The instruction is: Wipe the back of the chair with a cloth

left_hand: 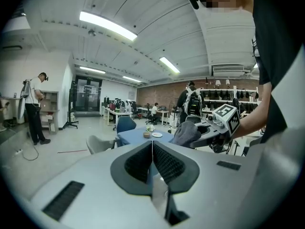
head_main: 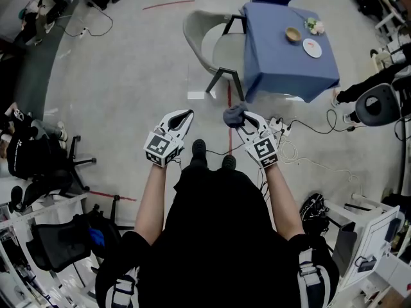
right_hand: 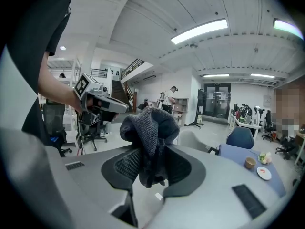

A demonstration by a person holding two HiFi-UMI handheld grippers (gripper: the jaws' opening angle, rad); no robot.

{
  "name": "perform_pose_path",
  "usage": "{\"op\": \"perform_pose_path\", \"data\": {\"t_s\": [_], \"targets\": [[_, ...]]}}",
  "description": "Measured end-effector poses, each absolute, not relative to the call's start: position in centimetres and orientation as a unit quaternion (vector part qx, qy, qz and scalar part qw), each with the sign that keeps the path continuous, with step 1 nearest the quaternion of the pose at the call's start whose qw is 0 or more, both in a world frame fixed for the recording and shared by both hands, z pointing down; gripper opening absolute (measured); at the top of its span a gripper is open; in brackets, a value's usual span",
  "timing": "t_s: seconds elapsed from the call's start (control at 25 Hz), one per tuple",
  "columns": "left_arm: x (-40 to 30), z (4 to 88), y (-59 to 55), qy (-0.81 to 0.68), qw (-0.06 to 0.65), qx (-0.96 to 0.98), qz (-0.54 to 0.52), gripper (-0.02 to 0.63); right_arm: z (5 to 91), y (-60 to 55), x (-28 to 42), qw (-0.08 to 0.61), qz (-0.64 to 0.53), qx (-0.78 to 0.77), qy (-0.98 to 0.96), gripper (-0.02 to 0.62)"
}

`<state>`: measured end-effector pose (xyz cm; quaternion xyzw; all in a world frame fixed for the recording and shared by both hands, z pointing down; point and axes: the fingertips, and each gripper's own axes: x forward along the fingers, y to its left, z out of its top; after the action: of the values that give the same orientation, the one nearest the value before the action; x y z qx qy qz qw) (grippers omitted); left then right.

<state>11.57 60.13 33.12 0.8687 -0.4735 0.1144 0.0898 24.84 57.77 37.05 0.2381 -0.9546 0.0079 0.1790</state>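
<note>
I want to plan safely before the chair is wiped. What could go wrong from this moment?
1. Cables lie on the floor to the right of the person's feet, toward the chair; stepping forward could catch them.
2. The right gripper pinches the grey cloth as a bunch, so it might slip while rubbing.
3. The chair stands close beside the blue-covered table with a bowl and plate; a push could shake them.

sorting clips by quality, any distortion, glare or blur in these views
Head view: evenly lit, sharp, floor bowing toward the edges. Left gripper view: heavy fisheye, black corners, ceiling light strip blown out. Right gripper view: same fisheye, glaring tube light, grey cloth in the right tongs crisp.
</note>
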Motion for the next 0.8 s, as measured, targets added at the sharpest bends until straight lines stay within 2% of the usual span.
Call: {"op": "perform_pose_path", "data": {"t_s": [0.8], "targets": [[0.7,33.6,52.7,-0.440,0.098,0.887,0.099,0.025,37.6,52.3,15.0,0.204,0.018,0.279,-0.938,0.140]]}}
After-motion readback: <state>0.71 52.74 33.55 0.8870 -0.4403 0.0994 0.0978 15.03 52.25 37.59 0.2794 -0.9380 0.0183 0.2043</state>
